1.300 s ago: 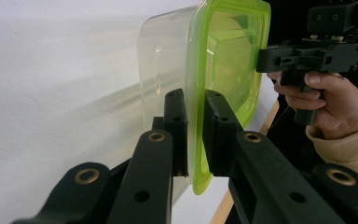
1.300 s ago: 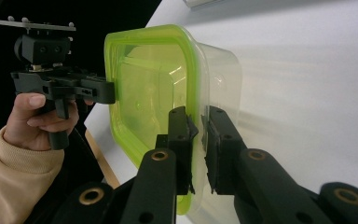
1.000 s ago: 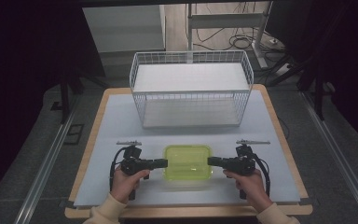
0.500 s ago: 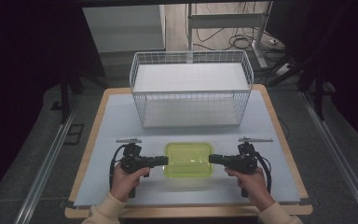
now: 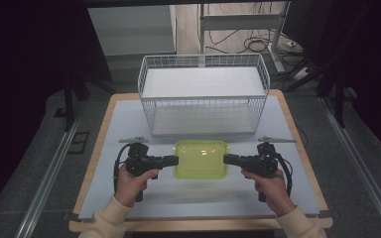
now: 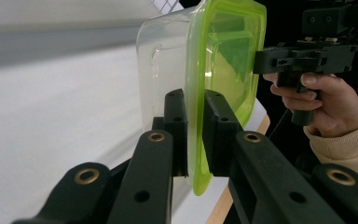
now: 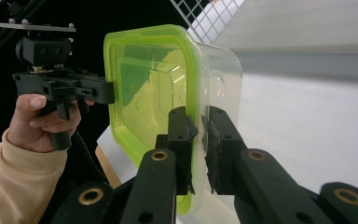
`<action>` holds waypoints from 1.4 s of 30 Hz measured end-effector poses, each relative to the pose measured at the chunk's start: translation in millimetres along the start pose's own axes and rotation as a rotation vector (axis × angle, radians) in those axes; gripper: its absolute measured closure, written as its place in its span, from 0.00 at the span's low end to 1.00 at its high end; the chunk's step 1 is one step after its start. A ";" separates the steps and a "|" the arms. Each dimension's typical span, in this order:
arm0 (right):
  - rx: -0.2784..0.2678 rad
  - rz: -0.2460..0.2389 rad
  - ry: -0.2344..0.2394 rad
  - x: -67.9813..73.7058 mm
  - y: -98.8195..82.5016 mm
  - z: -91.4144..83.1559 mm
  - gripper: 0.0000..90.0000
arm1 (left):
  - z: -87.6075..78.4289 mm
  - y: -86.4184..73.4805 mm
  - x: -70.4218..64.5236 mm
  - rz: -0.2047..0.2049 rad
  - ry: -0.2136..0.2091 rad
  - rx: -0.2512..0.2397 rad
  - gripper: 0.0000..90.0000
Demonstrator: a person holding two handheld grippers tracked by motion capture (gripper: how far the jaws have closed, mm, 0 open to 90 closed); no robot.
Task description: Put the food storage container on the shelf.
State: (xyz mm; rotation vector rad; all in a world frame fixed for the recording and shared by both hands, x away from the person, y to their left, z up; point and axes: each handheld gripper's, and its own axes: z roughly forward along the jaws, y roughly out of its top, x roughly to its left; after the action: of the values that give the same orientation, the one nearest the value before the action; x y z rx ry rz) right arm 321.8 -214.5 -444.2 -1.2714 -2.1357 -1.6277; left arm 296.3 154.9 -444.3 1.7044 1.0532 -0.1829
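Dim room, white table, wire basket behind. We had the left tool and right tool clamped on opposite lid rims of the green-lidded container near the front edge; likely light, rigid, slippery plastic, so rims were the right hold

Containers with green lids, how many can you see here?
1: a clear container with a green lid, near the table's front edge, gripped at each end, before the wire basket.
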 end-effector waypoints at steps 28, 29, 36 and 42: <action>-0.039 -0.048 -0.039 18.0 51.3 -6.1 0.90 | -10.8 49.4 -6.7 0.033 0.009 -0.040 0.91; -0.039 -0.048 -0.039 18.0 51.3 -6.1 0.90 | -10.8 49.4 -6.7 0.033 0.009 -0.040 0.91; -0.043 -0.069 -0.043 24.9 61.8 -5.8 0.90 | -16.3 58.8 -8.2 0.037 0.009 -0.050 0.91; -0.049 -0.080 -0.051 29.2 73.8 -6.2 0.90 | -19.0 68.7 -11.2 0.044 0.021 -0.057 0.91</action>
State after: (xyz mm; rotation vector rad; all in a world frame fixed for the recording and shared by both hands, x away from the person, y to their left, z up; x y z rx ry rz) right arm 353.5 -201.7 -372.3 -1.2703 -2.2160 -1.7069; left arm 331.7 162.1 -381.9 1.6798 1.0259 -0.1064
